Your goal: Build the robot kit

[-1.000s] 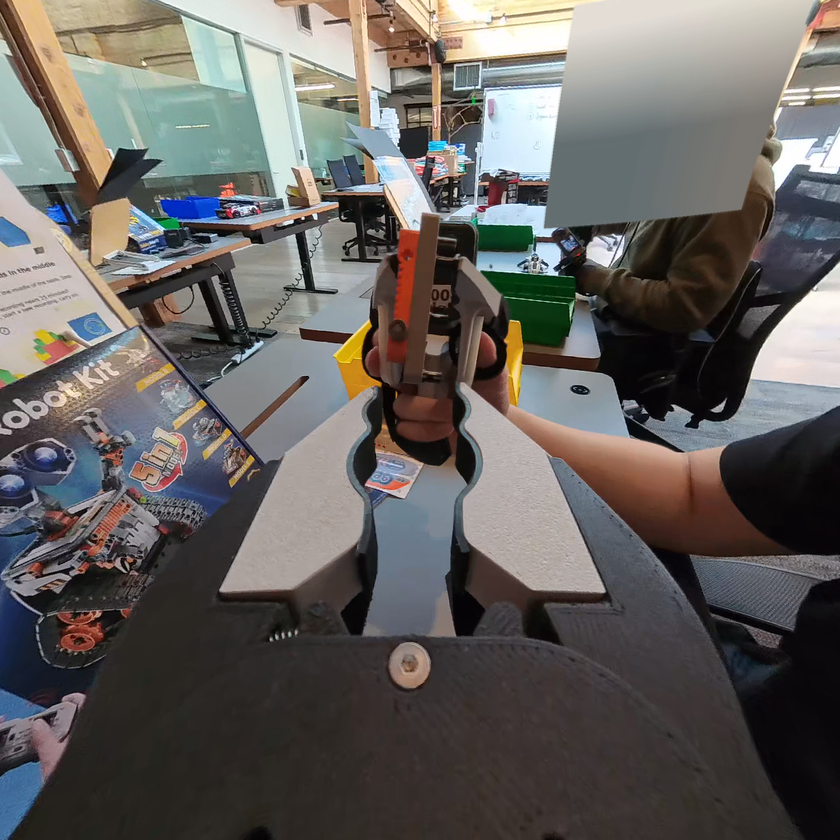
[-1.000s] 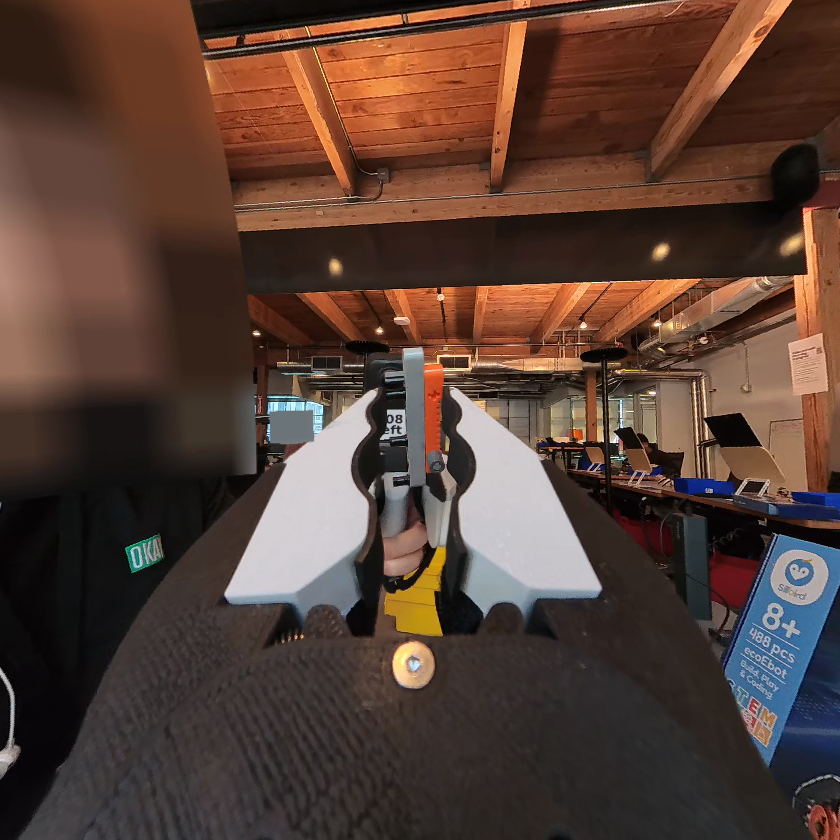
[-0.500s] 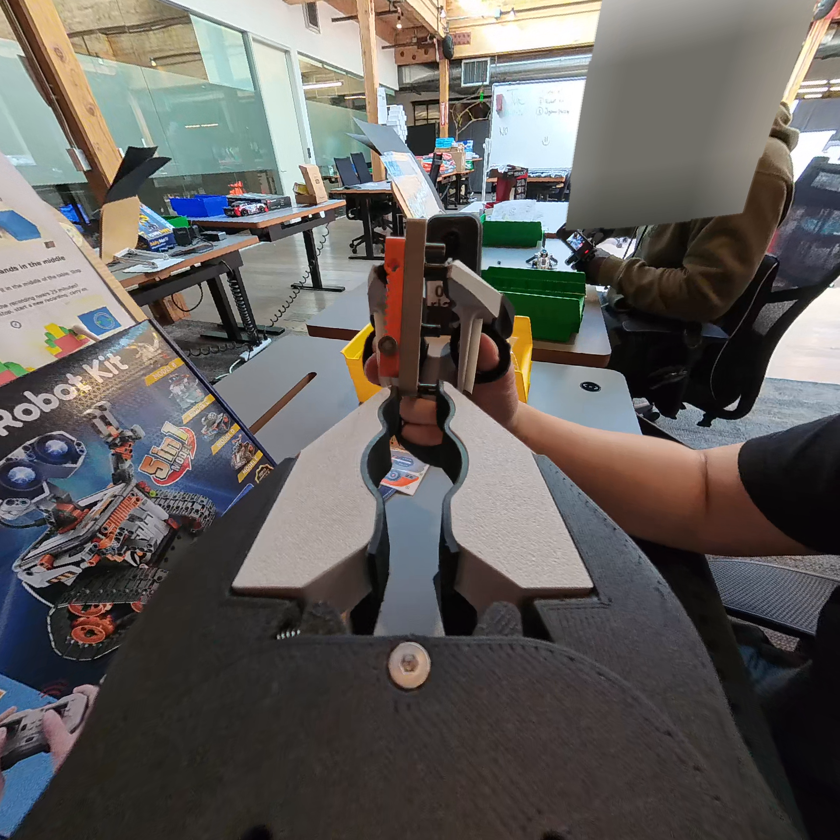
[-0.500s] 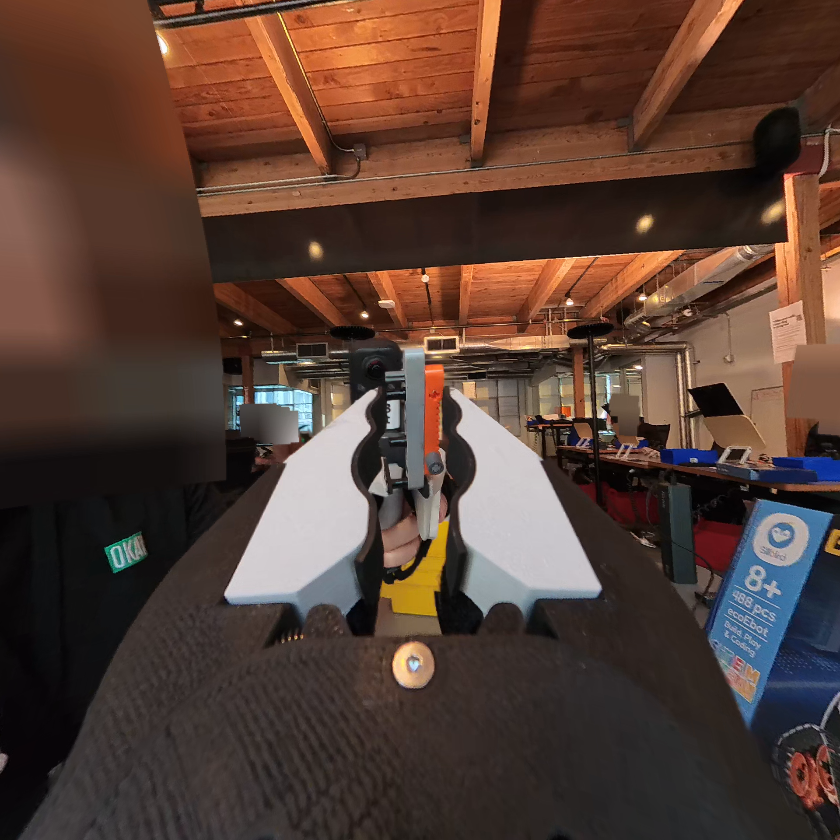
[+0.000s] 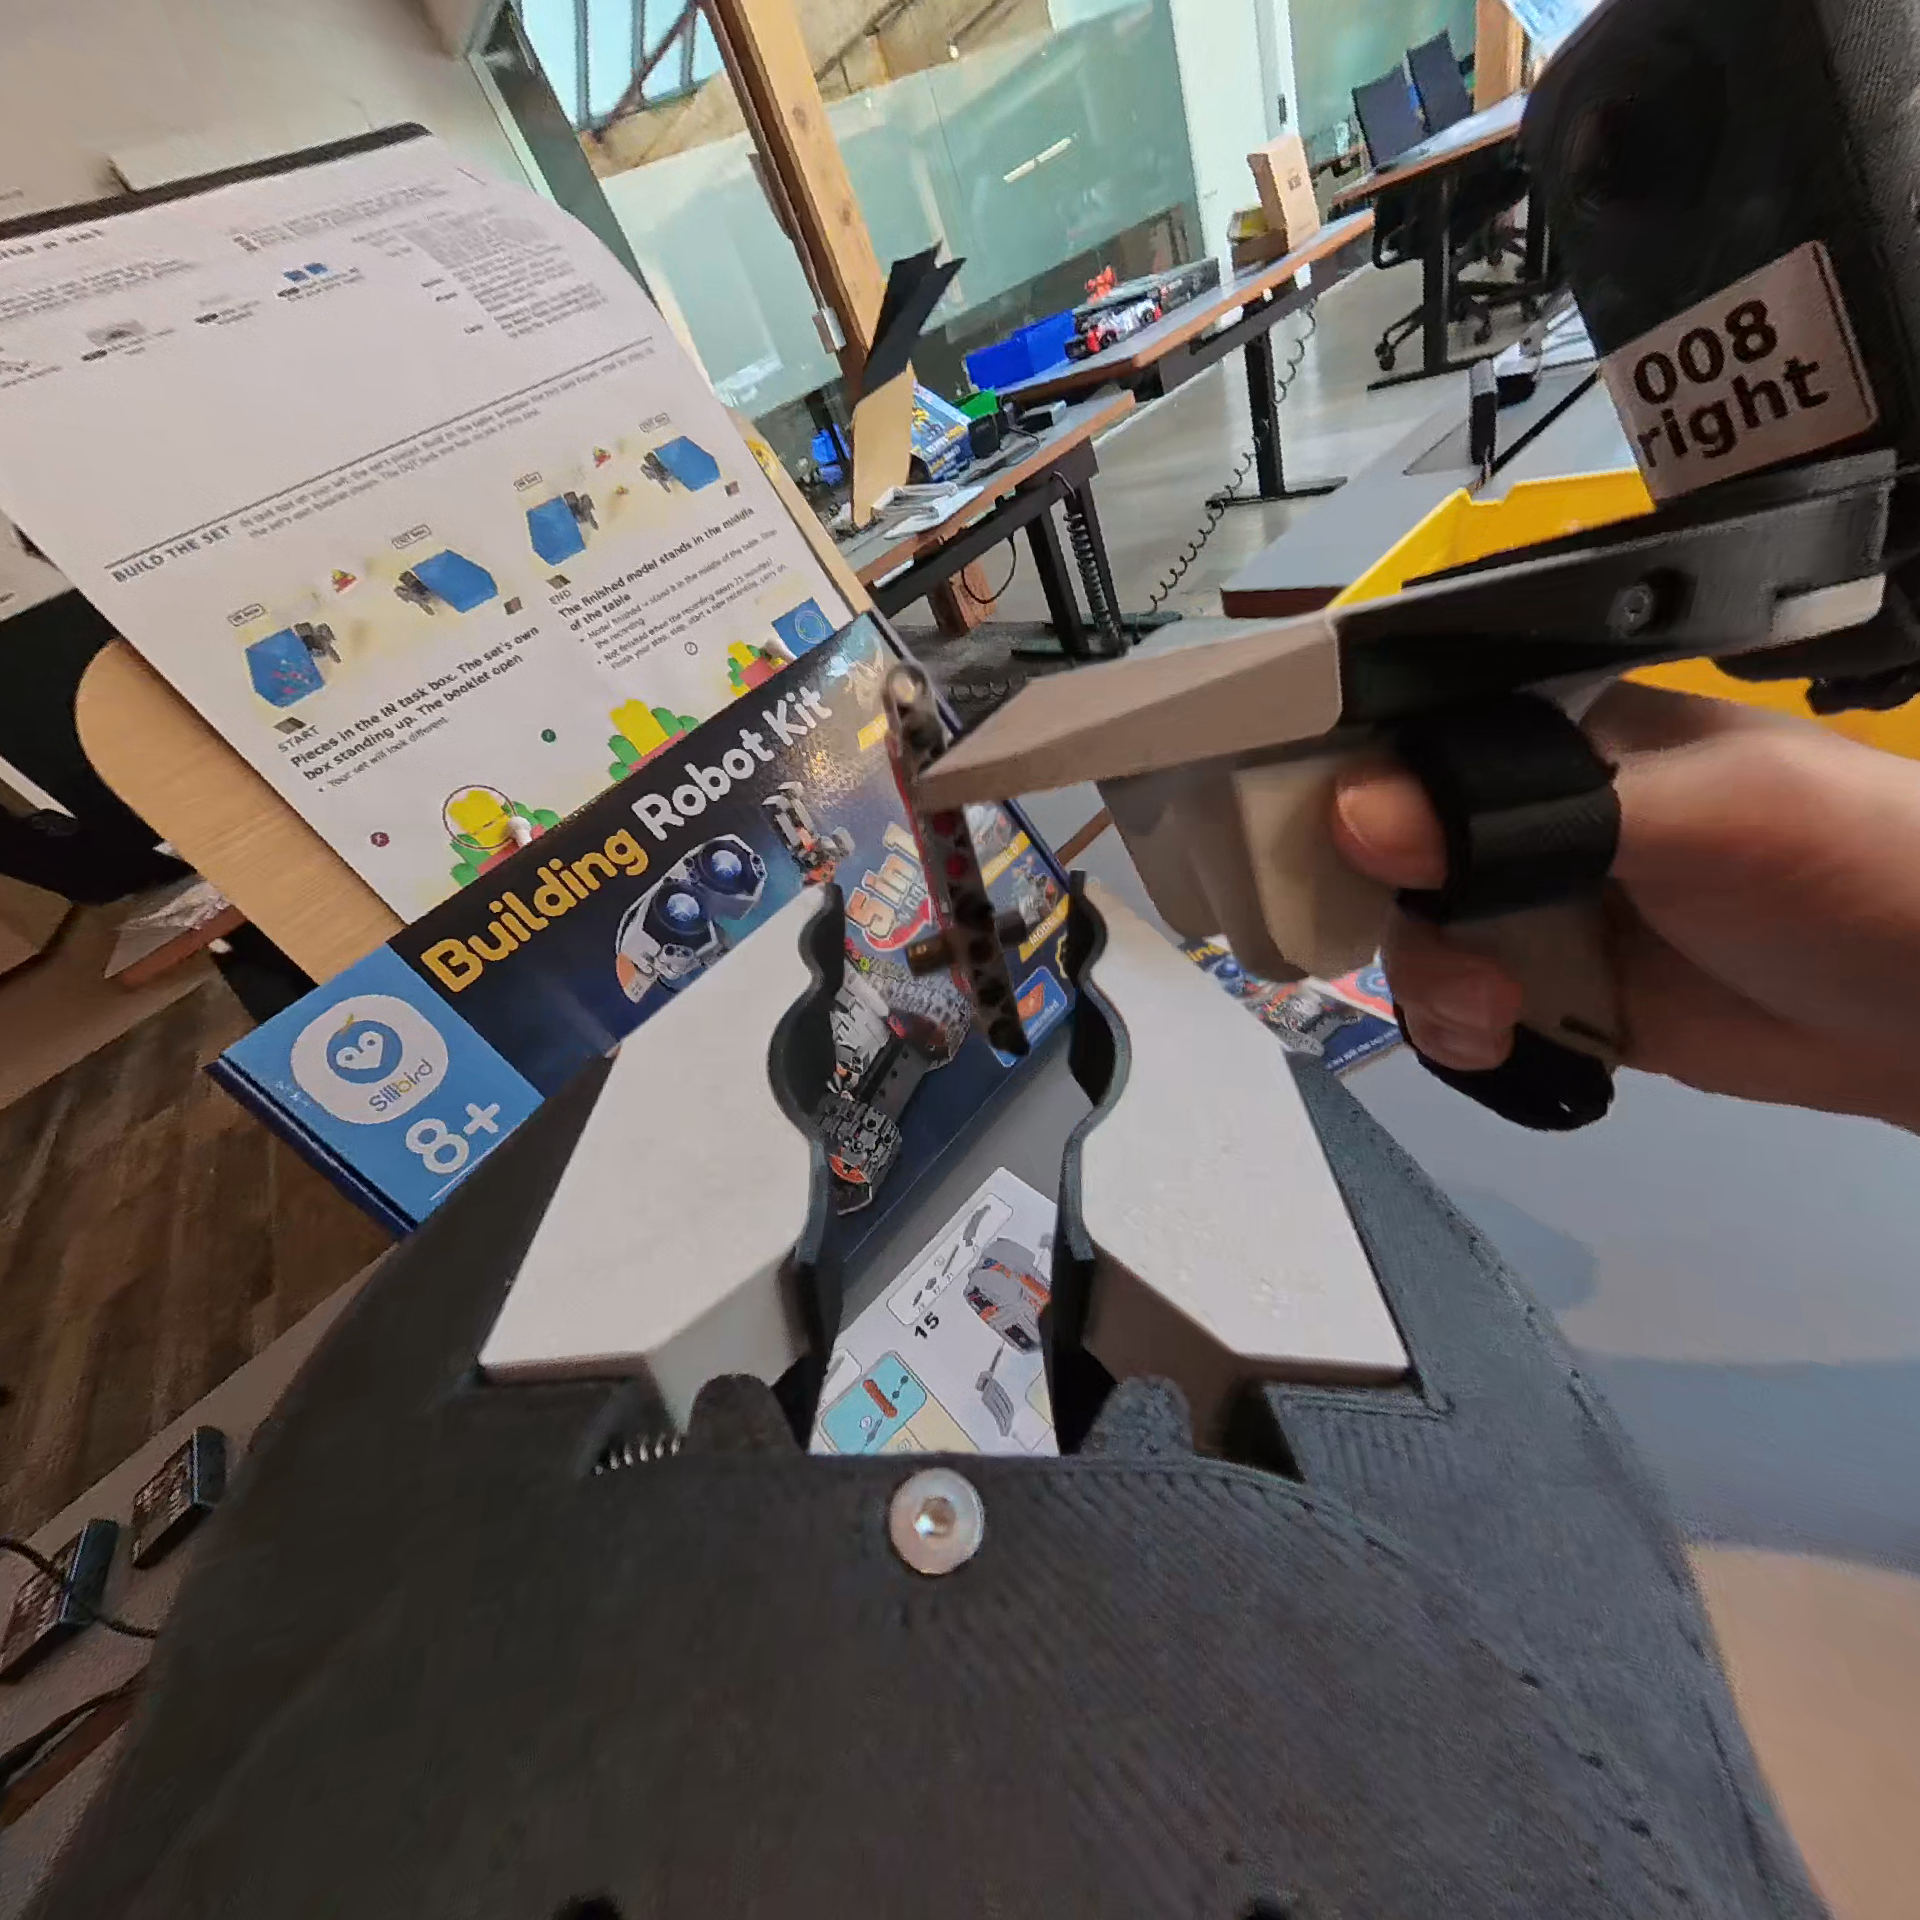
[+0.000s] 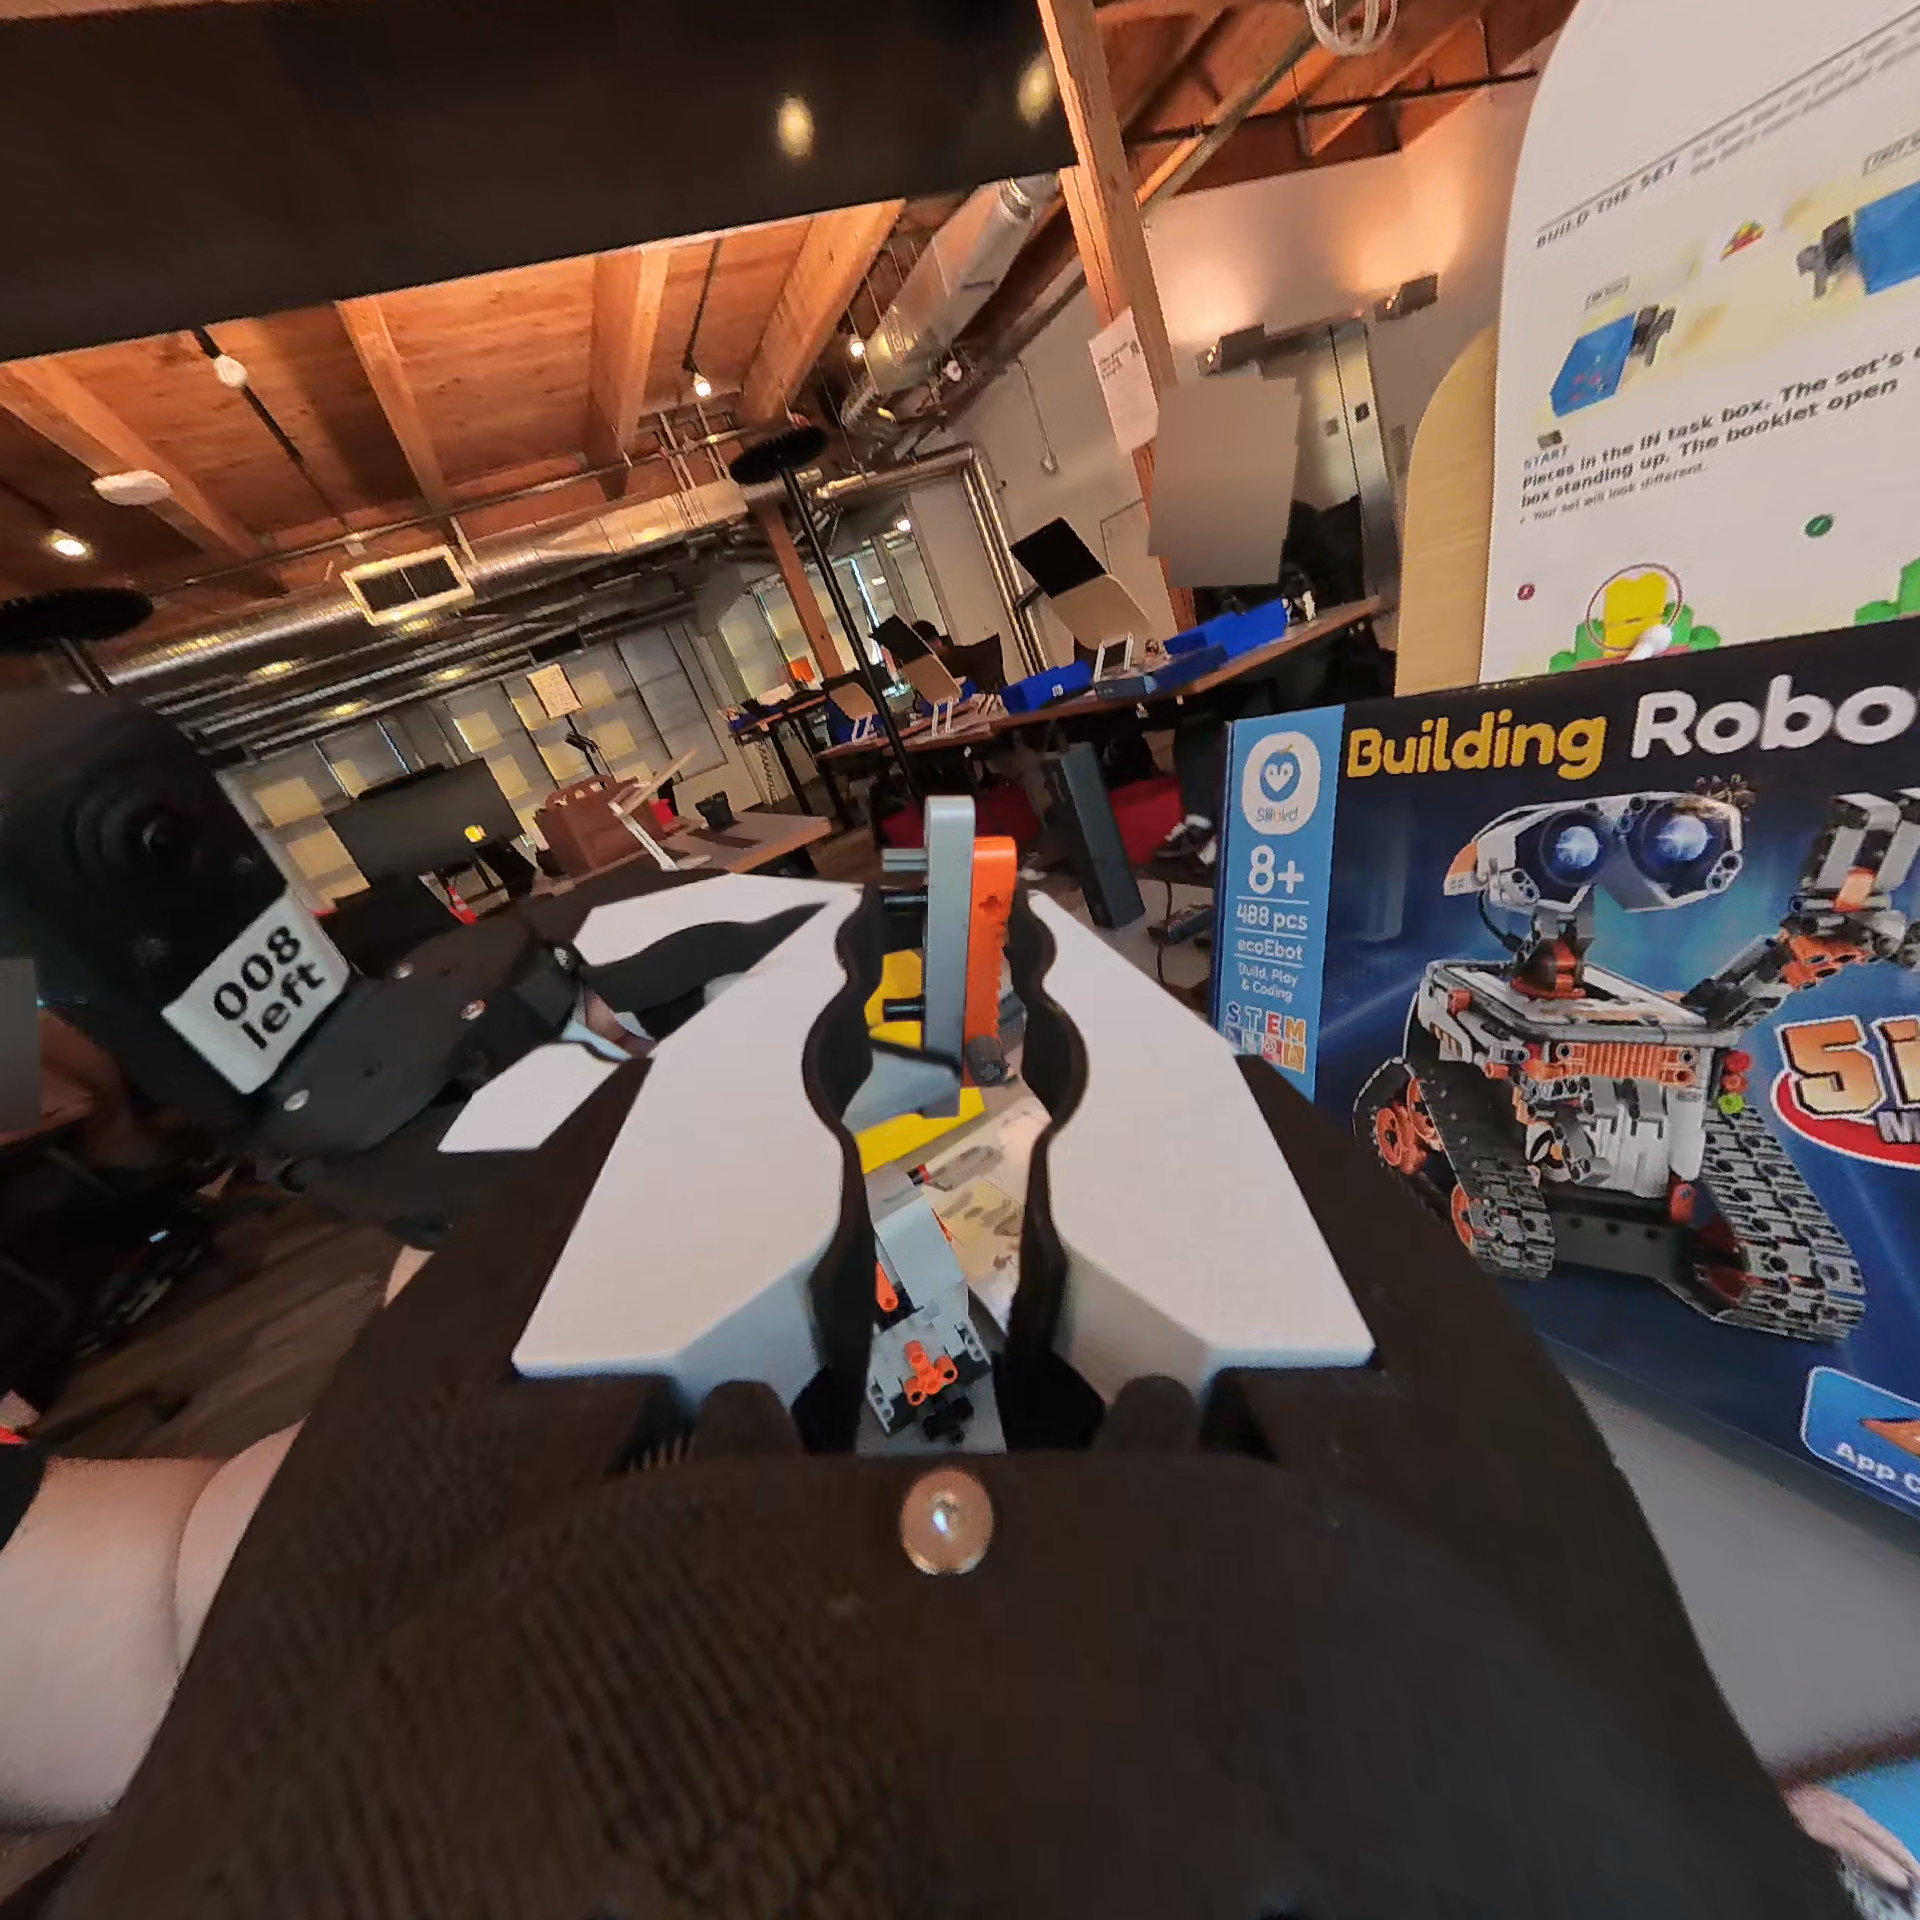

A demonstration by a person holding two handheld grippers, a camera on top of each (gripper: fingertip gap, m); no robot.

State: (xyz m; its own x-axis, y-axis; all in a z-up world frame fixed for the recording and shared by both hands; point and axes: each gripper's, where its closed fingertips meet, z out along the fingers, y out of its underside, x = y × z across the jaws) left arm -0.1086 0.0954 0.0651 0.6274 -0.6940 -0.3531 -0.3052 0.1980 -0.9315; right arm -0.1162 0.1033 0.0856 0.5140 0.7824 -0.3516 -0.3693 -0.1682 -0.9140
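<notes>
My right gripper is shut on a small brick assembly: a grey beam and an orange beam pinned side by side, held upright in the air. In the left wrist view the right gripper comes in from the right, and the assembly hangs edge-on from its tips, showing red and black pins. My left gripper is open and empty. The lower end of the assembly hangs just beyond its wide-apart fingertips and touches neither finger. The left gripper also shows at the left of the right wrist view.
A blue robot-kit box stands on the grey table before a printed instruction sheet. An open booklet, a partly built model and a yellow bin lie nearby. Small black modules sit at the left. Only a small space, under 4 cm, lies between the two pairs of fingers.
The grippers faced each other head-on; now both have swung towards the kit box, and the right one reaches in side-on from the right. The left jaws stand wider apart.
</notes>
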